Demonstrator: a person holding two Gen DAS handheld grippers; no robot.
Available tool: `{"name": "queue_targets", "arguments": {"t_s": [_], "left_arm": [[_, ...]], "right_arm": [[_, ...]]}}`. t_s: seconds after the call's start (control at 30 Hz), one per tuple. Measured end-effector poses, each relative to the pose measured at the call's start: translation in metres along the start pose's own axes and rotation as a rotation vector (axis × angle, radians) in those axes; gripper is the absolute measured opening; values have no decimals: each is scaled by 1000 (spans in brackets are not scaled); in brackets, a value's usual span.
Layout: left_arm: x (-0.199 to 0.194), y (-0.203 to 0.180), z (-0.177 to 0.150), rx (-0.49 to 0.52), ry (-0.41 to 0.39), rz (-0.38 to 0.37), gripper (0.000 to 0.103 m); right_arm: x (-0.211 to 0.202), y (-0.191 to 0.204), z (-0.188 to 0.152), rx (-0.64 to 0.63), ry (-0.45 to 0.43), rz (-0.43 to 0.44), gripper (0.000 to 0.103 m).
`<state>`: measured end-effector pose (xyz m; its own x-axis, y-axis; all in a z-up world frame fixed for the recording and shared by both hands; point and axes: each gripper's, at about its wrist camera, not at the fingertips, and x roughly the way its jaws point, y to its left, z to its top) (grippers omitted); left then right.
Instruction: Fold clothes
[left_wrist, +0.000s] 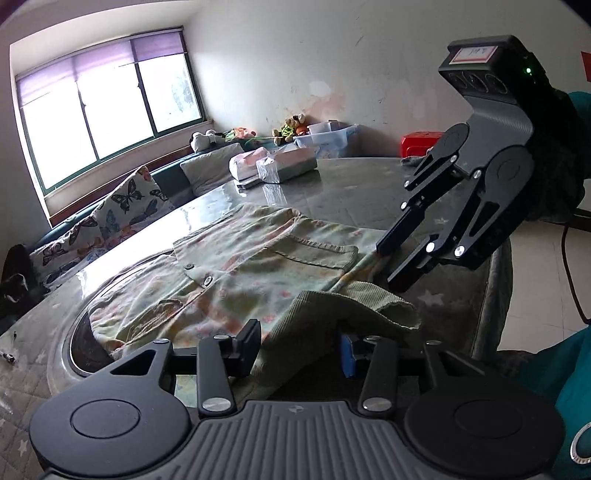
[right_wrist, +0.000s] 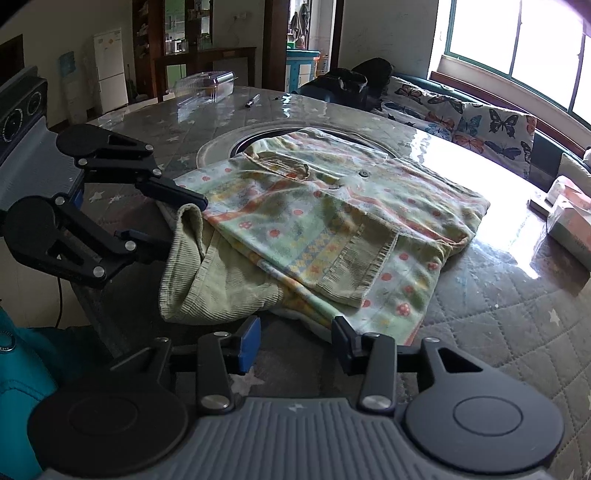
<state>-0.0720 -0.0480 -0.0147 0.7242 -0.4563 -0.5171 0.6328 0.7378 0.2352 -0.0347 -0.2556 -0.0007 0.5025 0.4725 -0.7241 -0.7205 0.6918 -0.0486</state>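
A pale green patterned shirt (right_wrist: 332, 218) with pockets and buttons lies partly folded on the table; it also shows in the left wrist view (left_wrist: 236, 266). Its ribbed green sleeve cuff (right_wrist: 207, 280) is bunched at the near edge. My left gripper (left_wrist: 299, 347) is open, its jaws wide on either side of the cuff (left_wrist: 354, 306); in the right wrist view it (right_wrist: 181, 221) straddles the cuff's end. My right gripper (right_wrist: 295, 339) is open and empty just in front of the shirt's near hem; in the left wrist view it (left_wrist: 391, 266) hovers at the shirt's right edge.
The table (right_wrist: 498, 332) has a quilted star cover and a round recess (right_wrist: 221, 147) under the shirt. Tissue packs (left_wrist: 273, 162) and a plastic box (right_wrist: 207, 86) stand at the far edges. A butterfly-print sofa (right_wrist: 480, 122) lies beyond.
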Motion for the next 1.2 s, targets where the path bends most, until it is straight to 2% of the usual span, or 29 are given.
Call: {"name": "queue_targets", "arguments": {"t_s": [0.07,0.13,0.23,0.37,0.53,0.7,0.73,0.77,0.87,0.9,0.93,1.0,1.2], "left_arm": [[1,0,0,0,1,-16,40],[1,2,-1,-12,1,-27,25],[0,9,0,-54,-3,-41,12],[-1,35,7,-214,-18,-57,9],[4,64,23,-345,-36,-67,9],[14,81,29,-409,-28,-75,9],[15,84,30,-417,-25,-75,9],[16,86,30,-425,-22,-76,10],[11,86,24,-426,-11,-61,16],[8,85,22,-425,-9,-53,21],[3,85,18,-422,-10,-43,33],[-8,83,12,-403,-14,-11,47],[-23,71,-5,-304,8,56,57]], "right_arm": [[0,1,0,-7,2,2,45],[0,1,0,-15,2,1,46],[-1,3,1,-33,-6,-2,47],[0,4,7,-66,-31,-11,54],[9,6,18,-97,-70,-1,54],[27,6,30,-80,-90,37,46],[30,6,32,-70,-94,41,39],[32,4,35,-52,-98,45,32],[36,-4,42,15,-98,61,23],[36,-6,44,28,-100,65,21],[36,-8,46,40,-102,68,20],[34,-11,51,55,-110,69,18],[28,-19,63,91,-138,61,15]]}}
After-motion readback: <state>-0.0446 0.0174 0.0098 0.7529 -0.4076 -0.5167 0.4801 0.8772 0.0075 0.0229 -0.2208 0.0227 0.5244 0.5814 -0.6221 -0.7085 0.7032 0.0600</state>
